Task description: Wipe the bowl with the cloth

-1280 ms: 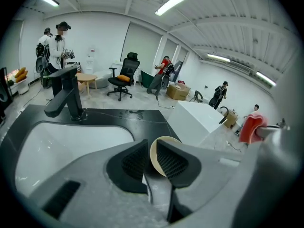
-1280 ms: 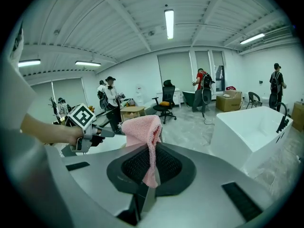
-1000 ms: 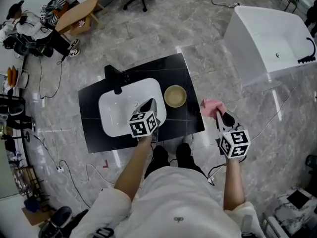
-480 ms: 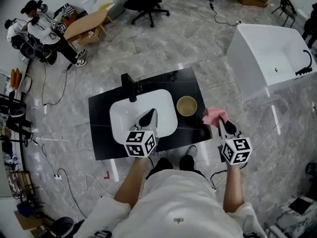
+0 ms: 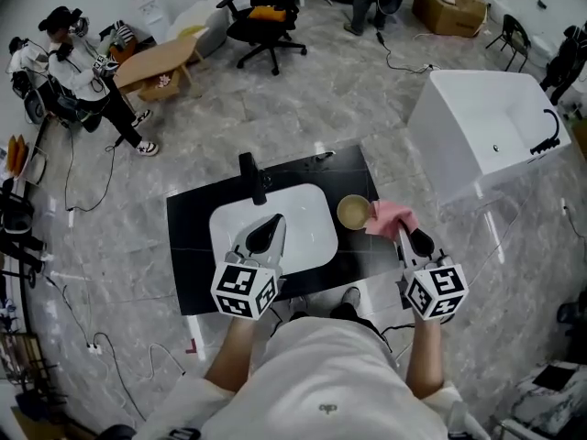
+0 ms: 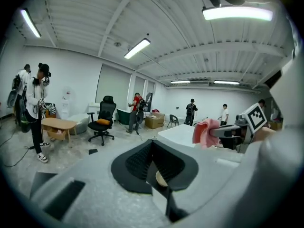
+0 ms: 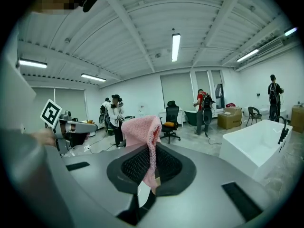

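Note:
A tan bowl (image 5: 353, 212) stands on the black counter (image 5: 188, 273), just right of the white sink (image 5: 312, 236). My right gripper (image 5: 404, 234) is shut on a pink cloth (image 5: 390, 218), which hangs right beside the bowl's right rim. In the right gripper view the cloth (image 7: 141, 136) is pinched between the jaws of the right gripper (image 7: 152, 151) and droops over them. My left gripper (image 5: 272, 221) hovers over the sink, shut, with nothing in it. From the left gripper view, past the closed left gripper (image 6: 153, 145), the cloth (image 6: 205, 131) shows at the right.
A black faucet (image 5: 249, 169) rises at the sink's back edge. A white bathtub (image 5: 486, 122) stands to the right. Farther off are an office chair (image 5: 264, 12), a wooden table (image 5: 160, 58), a cardboard box (image 5: 449, 5) and several people (image 5: 87, 81). Cables cross the grey tile floor.
My right gripper has carried the cloth left, closer to the bowl. The left gripper has drawn back a little over the sink. The head view has tilted up.

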A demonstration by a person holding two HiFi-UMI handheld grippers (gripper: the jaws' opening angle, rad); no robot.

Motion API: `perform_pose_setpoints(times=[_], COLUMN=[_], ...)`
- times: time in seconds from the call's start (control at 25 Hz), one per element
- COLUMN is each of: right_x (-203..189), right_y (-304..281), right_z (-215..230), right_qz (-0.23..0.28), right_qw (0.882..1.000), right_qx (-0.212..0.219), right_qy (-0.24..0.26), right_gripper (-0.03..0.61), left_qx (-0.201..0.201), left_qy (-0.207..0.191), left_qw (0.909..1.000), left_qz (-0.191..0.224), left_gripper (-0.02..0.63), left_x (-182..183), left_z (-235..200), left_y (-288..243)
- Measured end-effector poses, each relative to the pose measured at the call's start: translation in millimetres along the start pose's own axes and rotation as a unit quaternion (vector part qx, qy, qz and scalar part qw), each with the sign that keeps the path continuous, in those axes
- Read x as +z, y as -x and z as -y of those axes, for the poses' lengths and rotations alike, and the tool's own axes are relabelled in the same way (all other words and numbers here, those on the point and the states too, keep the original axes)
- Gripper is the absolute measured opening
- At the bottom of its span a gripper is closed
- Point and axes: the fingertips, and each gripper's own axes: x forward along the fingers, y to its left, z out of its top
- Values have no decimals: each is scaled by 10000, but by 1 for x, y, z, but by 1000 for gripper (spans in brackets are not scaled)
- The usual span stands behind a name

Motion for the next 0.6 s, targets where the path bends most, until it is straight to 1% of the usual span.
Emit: perform_pose_setpoints(times=[0.16, 0.28, 0.48, 0.6], right_x=[23, 34, 40, 40], right_y=[2, 3, -2, -4], right_z=[-21, -34, -51, -54], right_qz=[234, 403, 470, 496], right_qw=[9996, 9988, 9978, 9977], right_qx=[-88, -182, -238, -306], right_qy=[160, 223, 409, 340], right_gripper=[17, 15, 15, 15], left_qx=[53, 105, 149, 148], left_qy=[-57, -101, -108, -126], left_qw=[9998, 9997, 9997, 9997], left_qz=[169, 220, 162, 143], left_gripper=[13, 12, 12, 12], left_x=[16, 21, 19, 18], left_z=[-24, -41, -61, -68], left_y=[19, 30, 39, 42])
